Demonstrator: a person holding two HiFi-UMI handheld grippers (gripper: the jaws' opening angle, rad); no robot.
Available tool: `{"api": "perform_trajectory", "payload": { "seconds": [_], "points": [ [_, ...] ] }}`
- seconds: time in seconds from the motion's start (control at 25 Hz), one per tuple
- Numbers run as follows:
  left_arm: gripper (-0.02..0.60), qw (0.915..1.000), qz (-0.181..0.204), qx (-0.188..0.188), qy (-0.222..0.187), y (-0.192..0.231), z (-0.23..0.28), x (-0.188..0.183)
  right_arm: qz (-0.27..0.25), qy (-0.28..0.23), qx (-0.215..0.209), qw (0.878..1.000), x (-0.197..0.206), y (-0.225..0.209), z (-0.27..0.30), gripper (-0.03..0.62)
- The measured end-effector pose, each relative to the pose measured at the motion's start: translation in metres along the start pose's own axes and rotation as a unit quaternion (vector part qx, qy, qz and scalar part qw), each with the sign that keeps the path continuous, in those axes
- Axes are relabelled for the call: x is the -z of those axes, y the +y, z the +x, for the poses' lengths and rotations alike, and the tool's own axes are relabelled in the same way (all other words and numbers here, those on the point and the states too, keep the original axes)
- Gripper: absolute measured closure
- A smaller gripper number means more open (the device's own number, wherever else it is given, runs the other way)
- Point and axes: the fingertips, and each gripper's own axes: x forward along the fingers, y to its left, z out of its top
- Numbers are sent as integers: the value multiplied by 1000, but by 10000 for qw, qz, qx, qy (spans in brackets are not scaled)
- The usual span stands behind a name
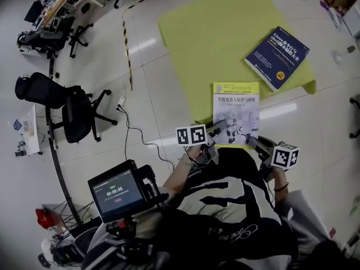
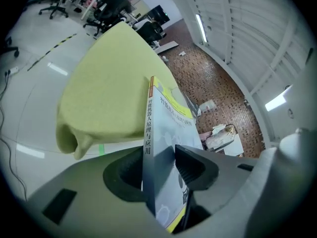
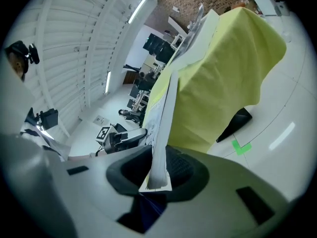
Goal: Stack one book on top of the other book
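Note:
A white and yellow book [image 1: 236, 112] hangs over the near edge of the yellow-green cloth [image 1: 225, 32], lifted at its near end. My right gripper [image 1: 254, 143] is shut on the book's near right corner; in the right gripper view the page edge [image 3: 161, 128] is pinched between the pads. My left gripper [image 1: 216, 129] is at the near left corner. In the left gripper view its jaws stand wide around the spine [image 2: 147, 133] and do not clamp it. A dark blue book [image 1: 277, 58] lies flat on the cloth's far right part.
A black office chair [image 1: 67, 108] and a floor cable [image 1: 132, 134] are to the left. A black-and-yellow tape line [image 1: 128, 49] runs along the floor beside the cloth. A screen device [image 1: 115, 193] sits near the person's body at lower left.

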Motion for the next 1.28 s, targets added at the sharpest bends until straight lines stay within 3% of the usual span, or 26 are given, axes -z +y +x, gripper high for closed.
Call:
{"api": "perform_trajectory", "payload": {
  "seconds": [0.2,0.4,0.72,1.0,1.28],
  "points": [
    [425,9955,905,-259,-90,-20,-15,-2,-460,-8,45,9989,-2,21,-6,510],
    [428,9887,1469,-265,-112,-55,-34,-19,-621,-243,-73,9977,-16,49,-17,501],
    [436,9704,2373,120,-429,-105,-58,-52,-992,-1095,-1,9890,-35,84,-30,502],
    [434,9525,2998,505,-174,-164,31,-120,-1053,-1744,554,9775,-135,51,-62,502],
    [434,9427,3226,759,380,-188,124,-164,-790,-2099,1135,9679,-205,2,-78,501]
  ]
}}
